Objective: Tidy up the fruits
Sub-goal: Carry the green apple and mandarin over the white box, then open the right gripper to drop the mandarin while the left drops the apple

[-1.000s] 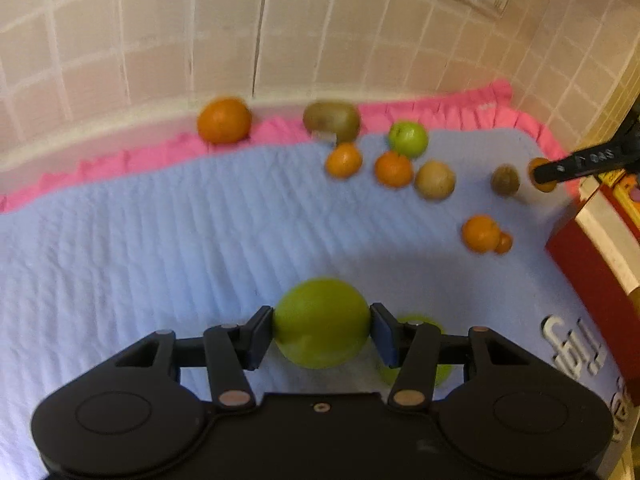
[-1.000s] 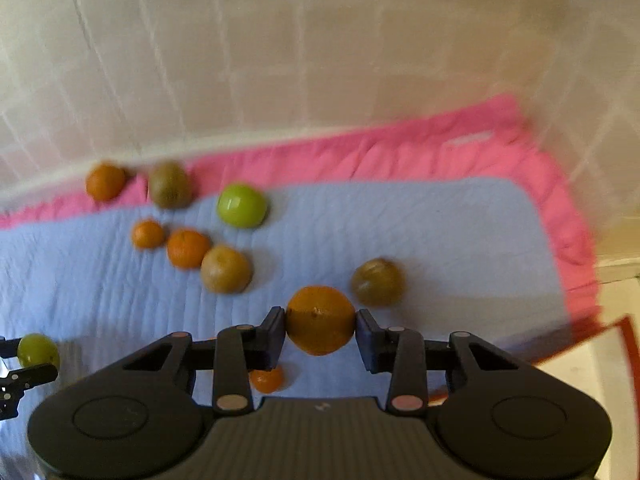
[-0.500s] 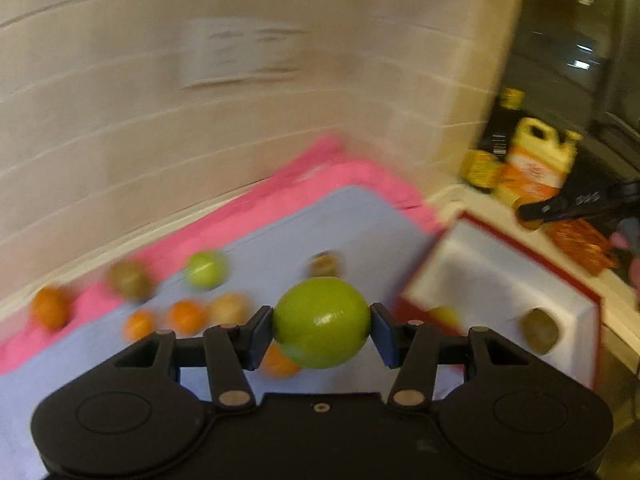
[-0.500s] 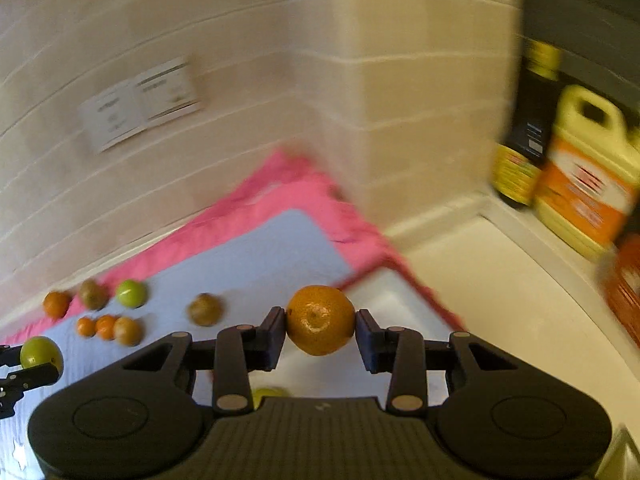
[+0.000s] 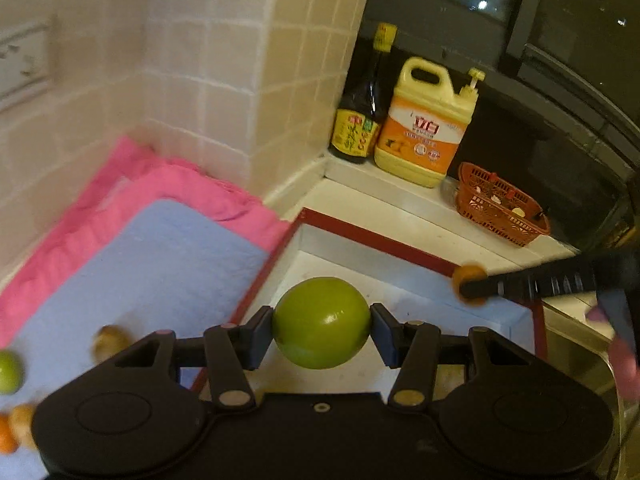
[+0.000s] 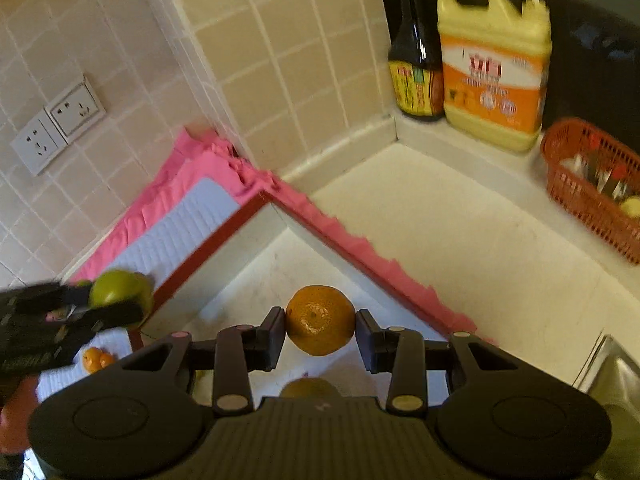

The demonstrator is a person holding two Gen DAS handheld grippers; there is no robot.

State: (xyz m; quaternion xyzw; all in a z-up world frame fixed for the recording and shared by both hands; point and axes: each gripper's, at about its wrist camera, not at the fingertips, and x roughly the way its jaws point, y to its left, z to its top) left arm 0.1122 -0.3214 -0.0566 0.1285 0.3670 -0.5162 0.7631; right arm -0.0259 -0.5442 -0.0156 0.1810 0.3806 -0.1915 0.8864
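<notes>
Here, in the left wrist view, the left gripper has its fingers closed on a round green apple, held over the white box with a red rim on the table. In the right wrist view, the right gripper fingers squeeze a small round orange above that same box, near its far corner.

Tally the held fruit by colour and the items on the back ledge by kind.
green fruit, held: 1
orange fruit, held: 1
dark bottle: 1
yellow jug: 1
red basket: 1
Total: 5
</notes>
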